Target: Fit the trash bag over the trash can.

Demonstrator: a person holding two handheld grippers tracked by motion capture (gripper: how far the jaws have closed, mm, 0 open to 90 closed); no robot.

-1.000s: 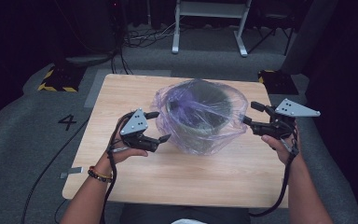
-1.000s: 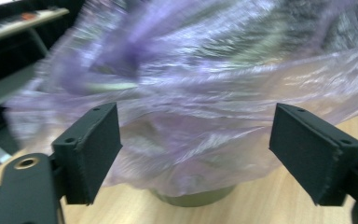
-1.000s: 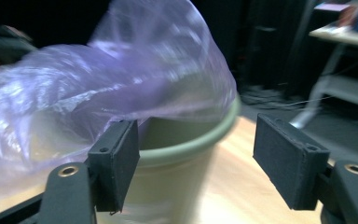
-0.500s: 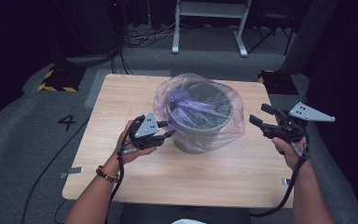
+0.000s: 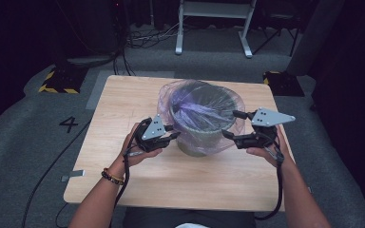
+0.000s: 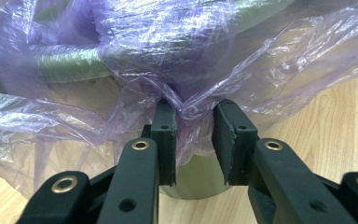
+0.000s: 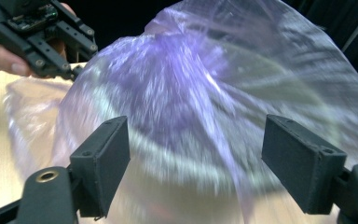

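A grey-green bin (image 5: pixel 199 137) lined with a thin purple plastic bag (image 5: pixel 195 97) stands mid-table. My left gripper (image 5: pixel 173 133) is at the bin's left side. Its jaws have just been closing and now pinch a gathered fold of the bag (image 6: pixel 182 93) between the pads (image 6: pixel 165 135), in front of the bin wall (image 6: pixel 196 186). My right gripper (image 5: pixel 228 123) hovers at the bin's right side. Its jaws have just been opening and stand wide apart (image 7: pixel 196 154), with the blurred bag (image 7: pixel 205 84) ahead of them and nothing gripped. The left gripper (image 7: pixel 77 65) is visible beyond the bag.
The wooden table (image 5: pixel 123 95) has bare room in front of and to the left of the bin. Behind it stand a white metal frame (image 5: pixel 214 19), floor cables and a yellow-black striped block (image 5: pixel 57 80). A "4" (image 5: pixel 70 124) marks the floor on the left.
My left gripper moved in against the bin and closed on the bag's fold. My right gripper swung outward, then came back close to the bin's right side. The bag has sunk lower.
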